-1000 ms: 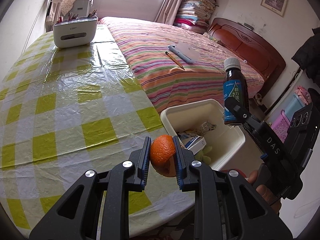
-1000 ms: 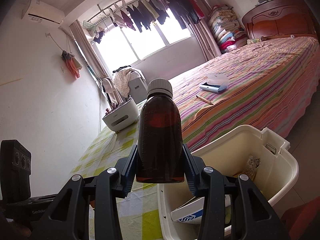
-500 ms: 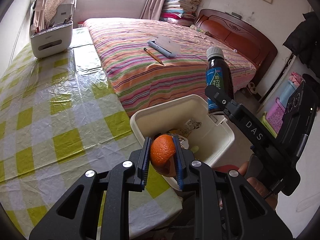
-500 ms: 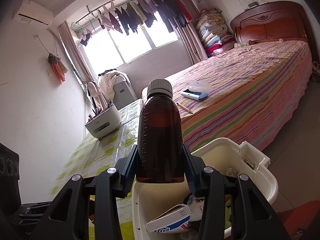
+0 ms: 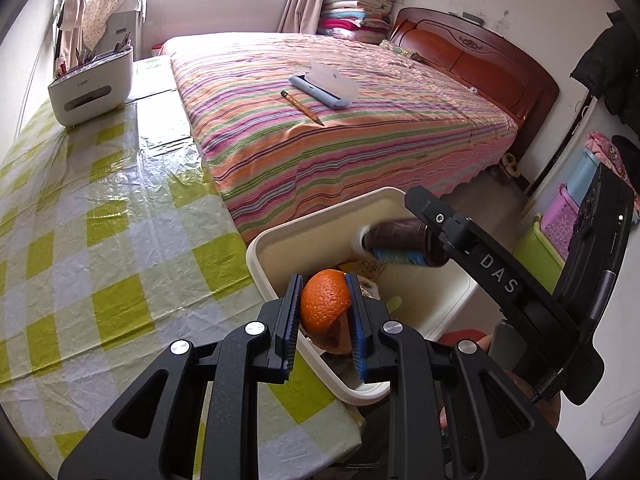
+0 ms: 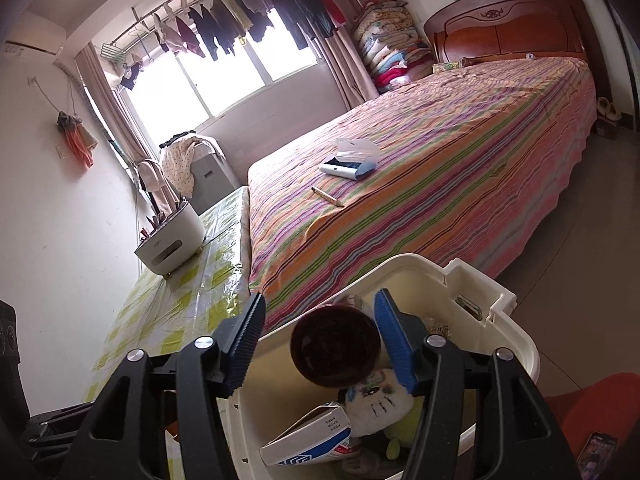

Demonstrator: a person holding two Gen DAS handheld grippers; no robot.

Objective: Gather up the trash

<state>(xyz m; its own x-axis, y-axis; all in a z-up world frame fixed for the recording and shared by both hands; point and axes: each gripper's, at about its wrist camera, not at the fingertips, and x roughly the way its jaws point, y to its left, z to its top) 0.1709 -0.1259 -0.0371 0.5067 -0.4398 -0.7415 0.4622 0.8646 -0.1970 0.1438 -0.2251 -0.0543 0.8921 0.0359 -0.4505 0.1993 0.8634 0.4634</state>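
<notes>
My left gripper [image 5: 324, 304] is shut on an orange peel [image 5: 326, 306] and holds it over the near rim of the cream bin [image 5: 260, 256]. My right gripper [image 6: 320, 340] is open above the bin [image 6: 504, 300]. The brown medicine bottle [image 6: 336, 350] is blurred between its spread fingers, bottom toward the camera, falling free. In the left wrist view the bottle [image 5: 404, 242] lies on its side in the air over the bin, cap to the left. A white and blue box [image 6: 308, 438] and a soft toy [image 6: 376, 404] lie in the bin.
A yellow-checked table [image 5: 100, 220] lies to the left, with a white organiser [image 5: 92, 84] at its far end. A striped bed [image 5: 340, 128] behind the bin holds a pencil [image 5: 302, 107] and a blue case [image 5: 324, 88]. Coloured storage boxes [image 5: 560, 224] stand at the right.
My right gripper has opened and the upright bottle has tipped over and dropped from it toward the bin. My left gripper has moved right, carrying the orange peel over the bin's rim.
</notes>
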